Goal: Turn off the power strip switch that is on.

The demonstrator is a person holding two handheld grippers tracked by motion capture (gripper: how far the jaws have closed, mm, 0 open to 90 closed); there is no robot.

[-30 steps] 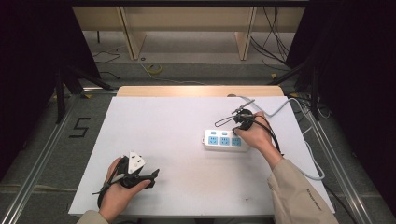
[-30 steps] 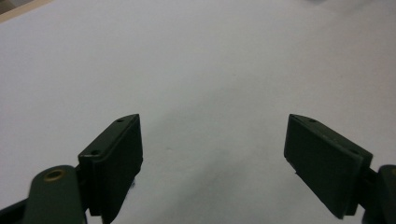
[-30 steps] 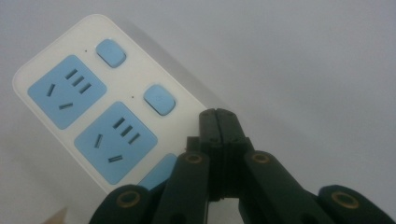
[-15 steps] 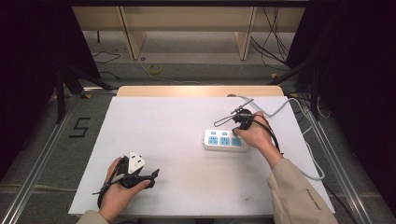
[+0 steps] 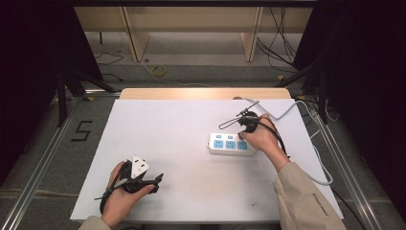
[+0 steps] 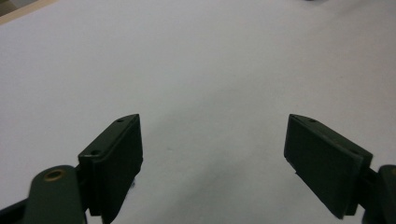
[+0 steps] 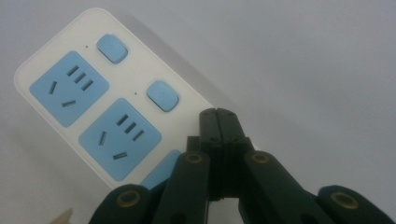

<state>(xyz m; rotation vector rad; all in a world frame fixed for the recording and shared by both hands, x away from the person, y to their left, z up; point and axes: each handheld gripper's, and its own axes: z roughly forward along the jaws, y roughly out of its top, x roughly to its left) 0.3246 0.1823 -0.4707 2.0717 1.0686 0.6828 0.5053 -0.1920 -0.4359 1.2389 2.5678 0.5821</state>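
nothing has shifted across the last second: both hands sit where they sat, and the power strip (image 5: 231, 143) lies in the same spot on the white desk (image 5: 191, 129), right of the middle. that stillness reads as a press being held or lined up, not a move between places.

the right hand-held gripper (image 7: 218, 112) has its 2 jaws pressed flat together with nothing between them, so it works as a single blunt tip. in the right gripper view that tip hangs over the strip's near end, just past the second of the 2 blue switch buttons (image 7: 162, 95) and beside the third blue socket face, whose corner shows under the linkage. whether the tip touches the strip's casing cannot be told from here. in the high view the right hand-held gripper (image 5: 248, 125) is at the strip's far right edge, the hand covering that end, and the strip's grey cord (image 5: 287, 111) runs off toward the back right corner.

my guess is that the step in hand is pushing a switch with the closed tip, most likely the one hidden under the jaws.

the left hand-held gripper (image 6: 212, 154) rests near the desk's front left, jaws spread wide and empty over bare surface, well apart from the strip.
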